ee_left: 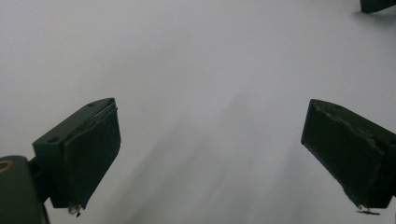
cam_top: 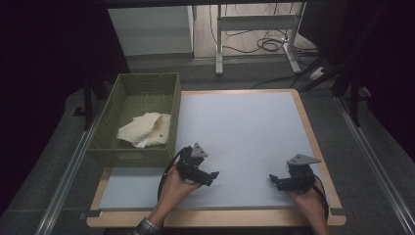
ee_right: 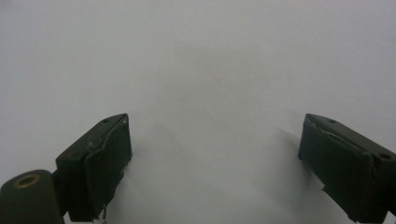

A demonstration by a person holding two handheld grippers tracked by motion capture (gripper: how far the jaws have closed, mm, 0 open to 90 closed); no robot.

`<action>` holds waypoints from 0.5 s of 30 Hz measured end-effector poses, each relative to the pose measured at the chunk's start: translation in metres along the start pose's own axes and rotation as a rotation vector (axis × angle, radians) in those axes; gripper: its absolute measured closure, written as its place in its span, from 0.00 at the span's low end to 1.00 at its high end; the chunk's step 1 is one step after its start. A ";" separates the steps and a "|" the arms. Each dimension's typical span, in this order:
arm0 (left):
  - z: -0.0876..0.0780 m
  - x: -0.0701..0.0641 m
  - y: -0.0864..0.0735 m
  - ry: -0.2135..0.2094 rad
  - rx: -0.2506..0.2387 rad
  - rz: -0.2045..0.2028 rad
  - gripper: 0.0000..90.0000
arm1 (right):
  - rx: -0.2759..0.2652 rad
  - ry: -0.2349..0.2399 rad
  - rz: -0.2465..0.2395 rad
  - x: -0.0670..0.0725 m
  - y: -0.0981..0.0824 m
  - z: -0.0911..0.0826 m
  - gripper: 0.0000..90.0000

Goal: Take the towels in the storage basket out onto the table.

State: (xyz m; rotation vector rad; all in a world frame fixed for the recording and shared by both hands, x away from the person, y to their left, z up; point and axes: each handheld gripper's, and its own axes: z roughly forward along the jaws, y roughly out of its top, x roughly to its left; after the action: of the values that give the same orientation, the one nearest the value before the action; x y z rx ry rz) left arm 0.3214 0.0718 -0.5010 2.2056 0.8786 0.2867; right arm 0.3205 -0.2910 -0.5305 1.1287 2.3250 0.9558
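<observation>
A cream cloth lies crumpled inside a green woven basket at the table's left edge. My left gripper rests low on the pale grey mat, to the right of the basket's near corner, and points right. In the left gripper view its jaws stand wide apart with bare mat between them. My right gripper sits near the front right of the mat and points left. Its jaws are also spread wide over bare mat. The two grippers face each other, well apart.
The mat covers a wooden table with a raised rim. Metal rails run along both sides of the table. Beyond the far edge stand a white cabinet, a desk frame and floor cables.
</observation>
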 end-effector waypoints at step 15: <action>-0.007 0.009 0.053 -0.058 0.028 0.009 0.05 | -0.001 0.000 -0.001 0.000 0.000 0.000 0.11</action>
State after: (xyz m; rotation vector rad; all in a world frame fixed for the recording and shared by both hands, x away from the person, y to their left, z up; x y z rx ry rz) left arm 0.3521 0.0556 -0.4592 2.2332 0.8465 0.2145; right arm 0.3206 -0.2912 -0.5306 1.1266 2.3247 0.9570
